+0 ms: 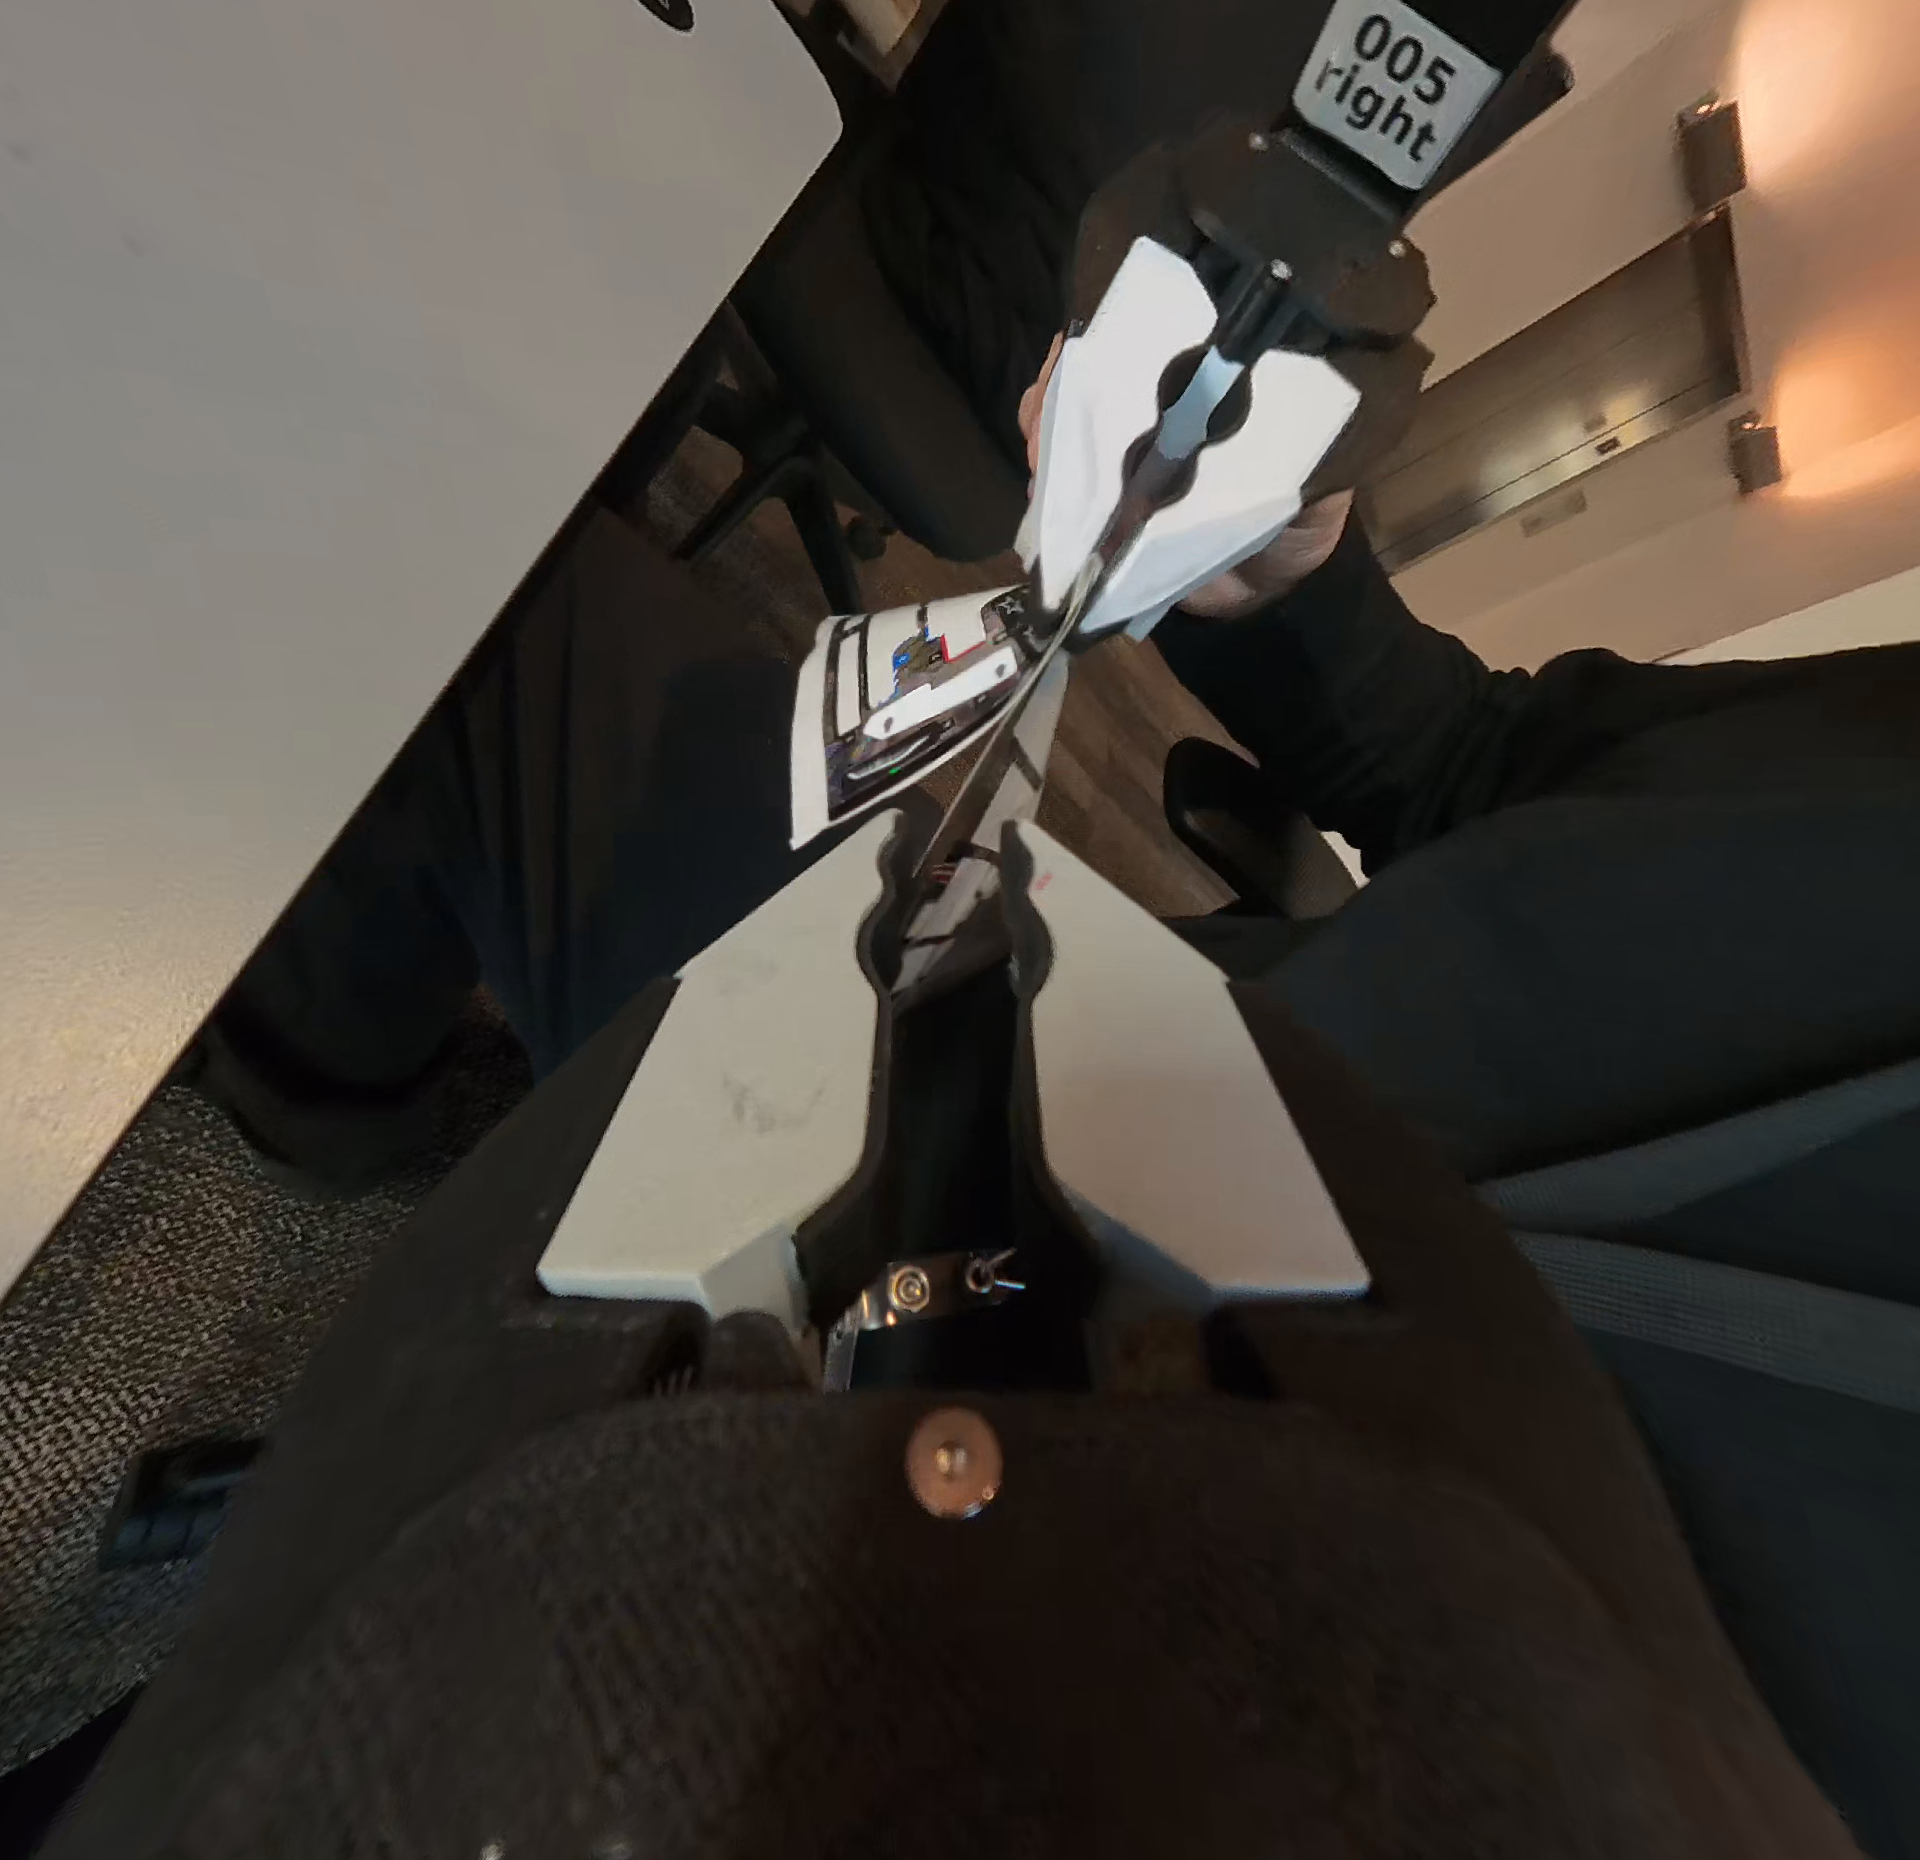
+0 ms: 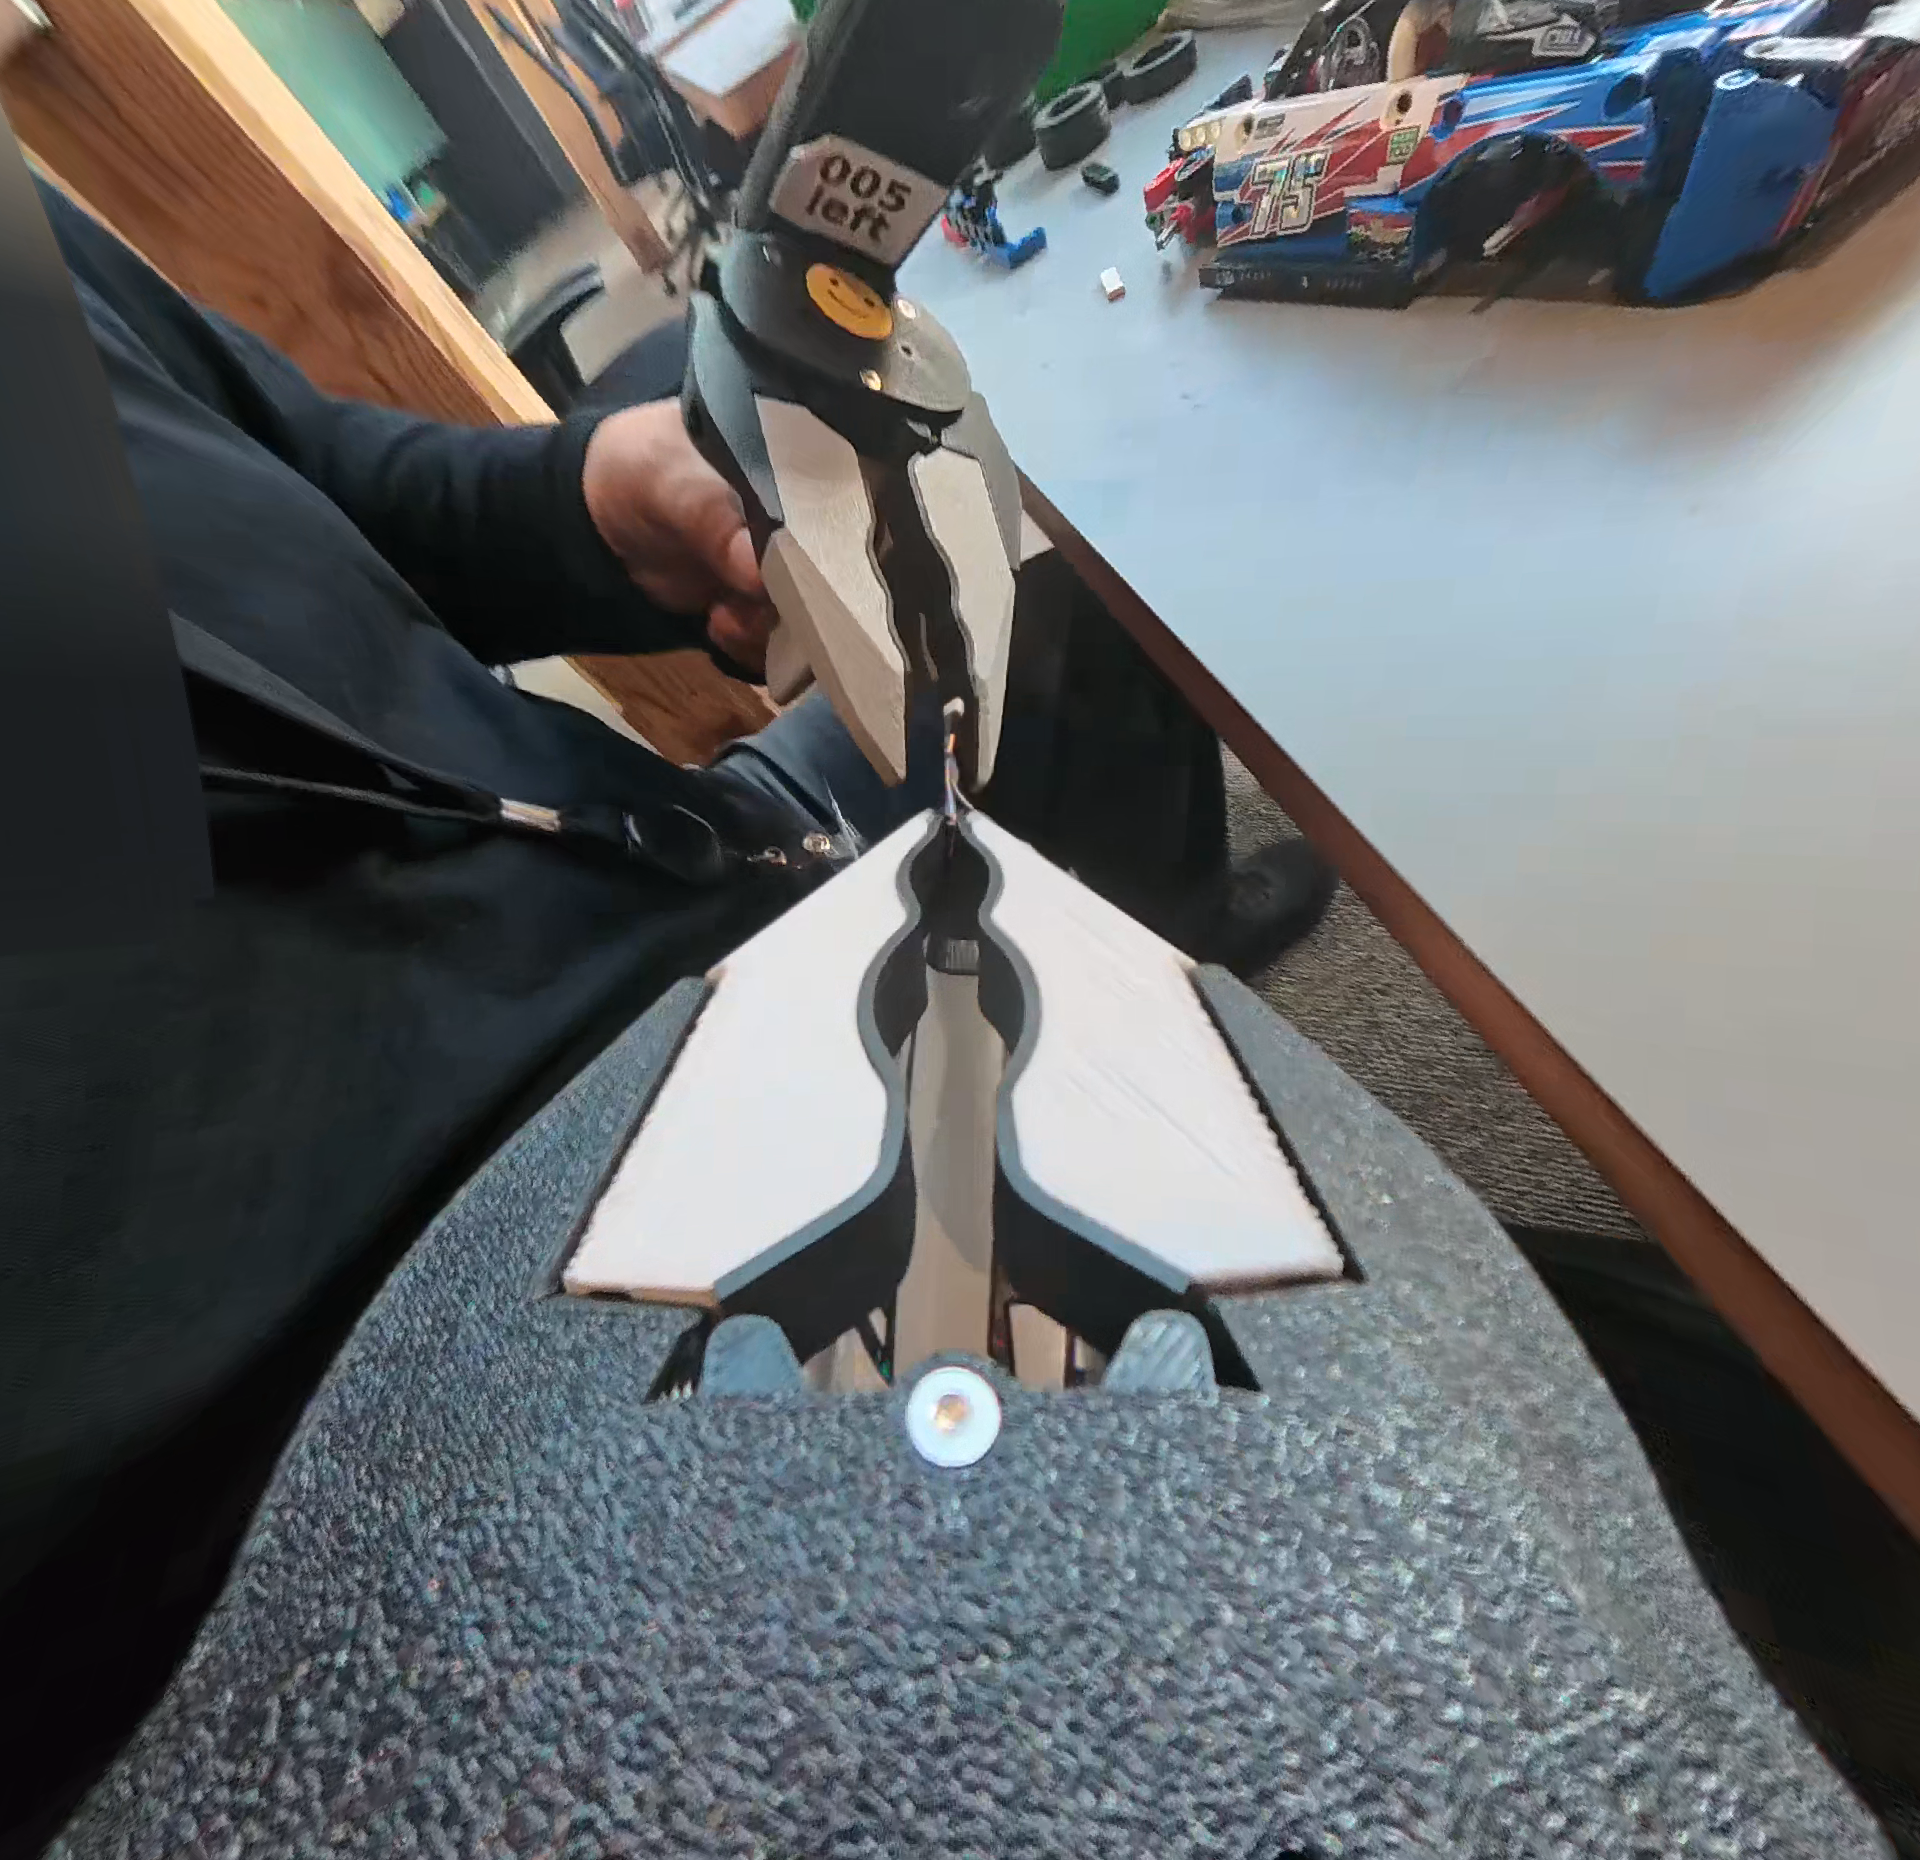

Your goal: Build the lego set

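Fingers (image 1: 1049, 605) masking sticker sheet (image 1: 883, 709) edge

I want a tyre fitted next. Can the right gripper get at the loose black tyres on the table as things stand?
Probably not yet: the right gripper is shut on the sticker sheet, below the table edge, with the left gripper. The tyres lie far off.

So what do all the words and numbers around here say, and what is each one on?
I can't quote writing, only say where it stands.
Grey tag on the right gripper: clear print.
Grey tag on the left gripper: clear print.
Toy race car on the table: a number, small decals.
Printed sheet between the grippers: too small to read.
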The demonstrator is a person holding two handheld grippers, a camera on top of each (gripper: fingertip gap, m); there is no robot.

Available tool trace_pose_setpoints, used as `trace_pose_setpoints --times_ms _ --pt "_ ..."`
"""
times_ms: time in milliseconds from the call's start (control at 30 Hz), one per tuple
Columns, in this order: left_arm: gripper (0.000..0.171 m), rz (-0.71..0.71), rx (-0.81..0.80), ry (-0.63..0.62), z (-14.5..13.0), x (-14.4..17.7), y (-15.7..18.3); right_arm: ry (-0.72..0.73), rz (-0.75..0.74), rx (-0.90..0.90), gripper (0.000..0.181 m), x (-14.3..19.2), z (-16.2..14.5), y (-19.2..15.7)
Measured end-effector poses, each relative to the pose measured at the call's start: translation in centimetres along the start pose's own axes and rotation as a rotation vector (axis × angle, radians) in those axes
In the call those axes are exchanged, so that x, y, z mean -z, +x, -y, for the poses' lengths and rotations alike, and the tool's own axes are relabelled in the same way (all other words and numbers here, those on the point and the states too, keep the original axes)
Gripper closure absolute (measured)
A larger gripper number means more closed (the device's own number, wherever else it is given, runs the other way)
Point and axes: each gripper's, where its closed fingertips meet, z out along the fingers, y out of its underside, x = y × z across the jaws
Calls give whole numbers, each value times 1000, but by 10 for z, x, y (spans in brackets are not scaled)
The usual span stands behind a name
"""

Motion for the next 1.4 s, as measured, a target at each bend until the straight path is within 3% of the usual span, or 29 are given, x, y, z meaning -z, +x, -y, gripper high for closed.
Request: trace_pose_setpoints --times_ms 67,133,467,567,700,800,900,1133,1200,1400 --pt "158 -38 10 -10 0 -4 5 22 6 -44 181 2 1 4" --pt "171 -57 -9 1 3 -5 12 13 -35 -69 180 4 -3 15" --pt "171 -147 32 21 12 -10 24 -6 -56 -99 174 -2 -7 19" --pt "171 -161 22 47 14 -8 25 4 -161 -57 159 7 -3 29" --pt "171 -171 67 89 18 -3 20 23 -379 148 154 28 16 35" --pt "171 -227 69 106 21 -2 28 22 -258 335 159 18 22 -4" --pt "171 -300 57 113 24 -2 42 -75 -254 363 136 2 7 -2" --pt "171 -303 -46 100 19 -3 55 -16 -42 276 147 -9 4 -28" --pt "171 -298 -76 90 15 -3 56 14 1 236 158 -9 5 -32" --pt "171 -262 -83 99 14 -2 49 28 -1 241 172 -13 5 -34"
